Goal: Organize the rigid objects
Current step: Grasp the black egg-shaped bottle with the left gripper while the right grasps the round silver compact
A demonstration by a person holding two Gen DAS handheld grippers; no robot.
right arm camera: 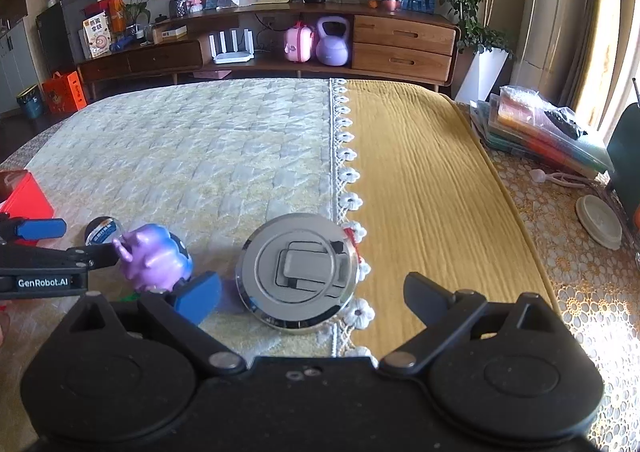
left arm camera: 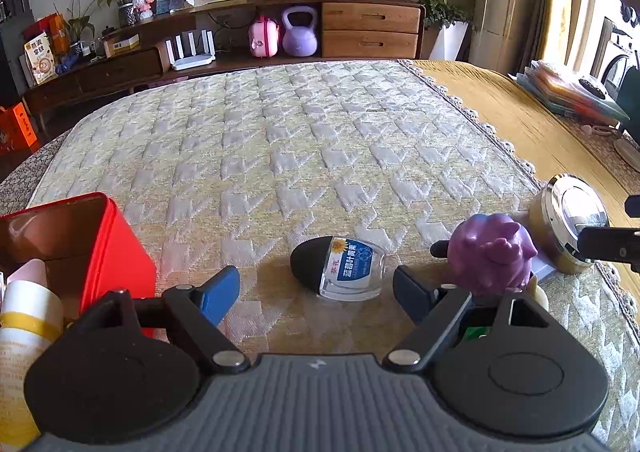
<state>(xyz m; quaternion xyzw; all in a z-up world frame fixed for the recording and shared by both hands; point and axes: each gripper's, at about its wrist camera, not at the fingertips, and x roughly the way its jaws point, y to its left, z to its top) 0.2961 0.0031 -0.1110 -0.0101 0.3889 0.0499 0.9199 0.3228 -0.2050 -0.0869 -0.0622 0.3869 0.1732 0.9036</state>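
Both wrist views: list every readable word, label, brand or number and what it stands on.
"GenRobot.AI": side of the left gripper.
"茶花" and "蓝雪叶青素", second uncertain: label of the small bottle.
"拿铁", upper line blurred: snack bag on the low cabinet.
Orange print on the white tube: too blurred to read.

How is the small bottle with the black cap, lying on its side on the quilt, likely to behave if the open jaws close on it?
The small bottle looks clear and hard, so it is probably stiff and somewhat slippery. Lying on its side with a rounded black cap, it may roll or twist, though the textured quilt should damp that. It looks light for its size.
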